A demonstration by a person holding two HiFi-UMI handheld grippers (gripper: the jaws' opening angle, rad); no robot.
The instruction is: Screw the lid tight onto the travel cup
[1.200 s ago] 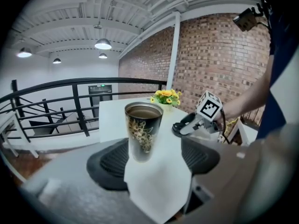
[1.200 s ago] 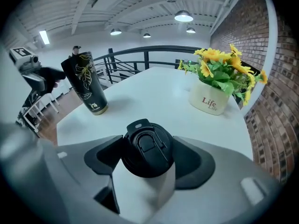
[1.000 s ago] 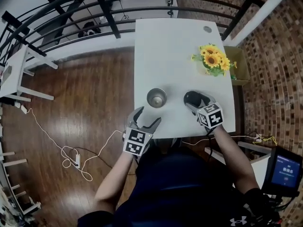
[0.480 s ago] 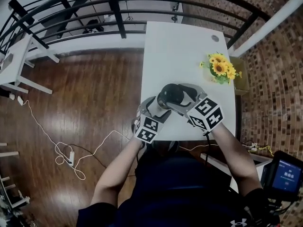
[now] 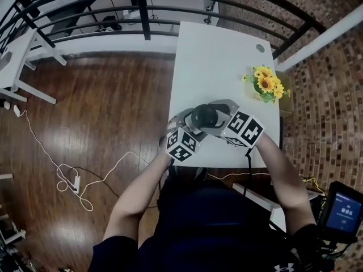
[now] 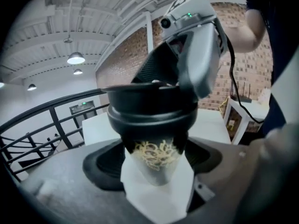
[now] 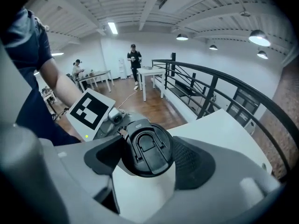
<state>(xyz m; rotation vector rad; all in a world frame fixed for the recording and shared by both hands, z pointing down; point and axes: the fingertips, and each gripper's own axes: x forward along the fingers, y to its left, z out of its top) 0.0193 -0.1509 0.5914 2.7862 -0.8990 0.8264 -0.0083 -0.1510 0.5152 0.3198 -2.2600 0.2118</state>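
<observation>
A steel travel cup (image 6: 156, 160) with a gold pattern stands near the front edge of the white table (image 5: 221, 55). A black lid (image 5: 205, 116) with a flip tab (image 7: 148, 153) sits on the cup's rim. My right gripper (image 5: 211, 118) is shut on the lid from the right, its pads against the lid's two sides. My left gripper (image 5: 193, 125) reaches in from the front left. Its jaws have just been opening and stand open, one on each side of the cup's lower body. In the head view the lid hides the cup.
A pot of sunflowers (image 5: 264, 84) stands at the table's right edge. A black railing (image 5: 113, 10) runs behind the table. A white cable (image 5: 74, 180) lies on the wood floor to the left. A small screen (image 5: 340, 208) sits at the lower right.
My right gripper has carried the lid leftward from the table's right side onto the cup. My left gripper has moved forward from the table's edge, and its jaws now stand around the cup.
</observation>
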